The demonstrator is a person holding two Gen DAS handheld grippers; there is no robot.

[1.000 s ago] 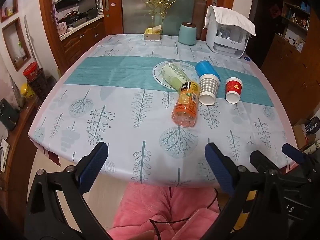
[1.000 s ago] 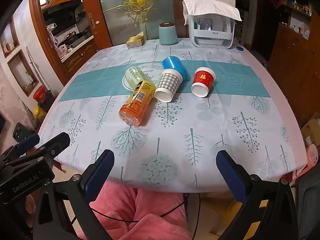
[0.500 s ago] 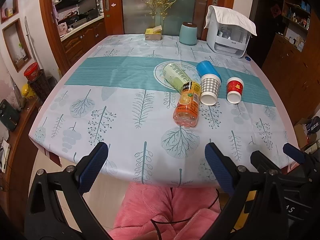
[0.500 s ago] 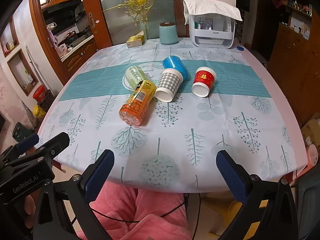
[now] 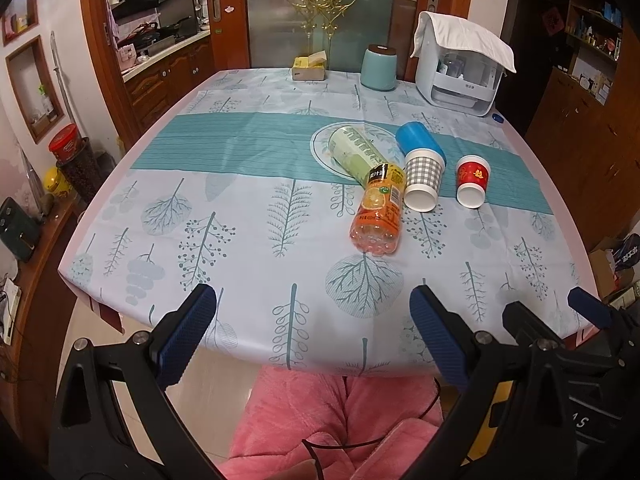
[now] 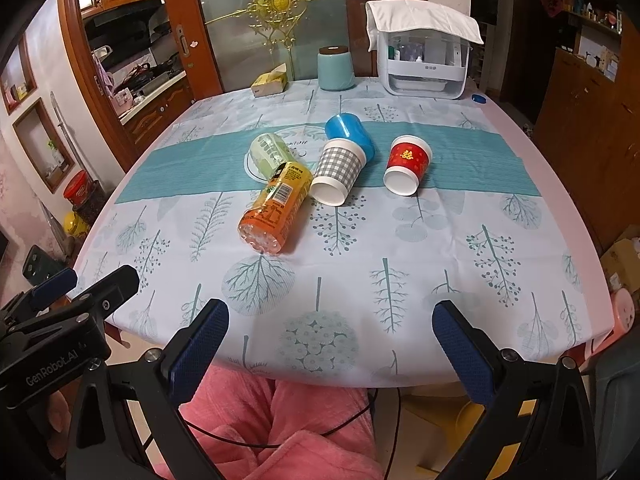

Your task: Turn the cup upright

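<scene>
The red cup (image 6: 408, 164) lies on its side on the table (image 6: 440, 240), mouth toward the near edge, well beyond both tongs; left gripper (image 5: 312, 332) and right gripper (image 6: 332, 344) gape wide, empty; nothing has visibly shifted since earlier.

Bottle (image 5: 378, 210) lies left of two tipped cups (image 5: 423, 180) on table (image 5: 200, 200)

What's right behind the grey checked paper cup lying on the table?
A blue cup lies on its side directly behind the checked cup, apparently touching it. The checked cup hides the blue cup's near end, so its mouth and any contents cannot be seen.
</scene>
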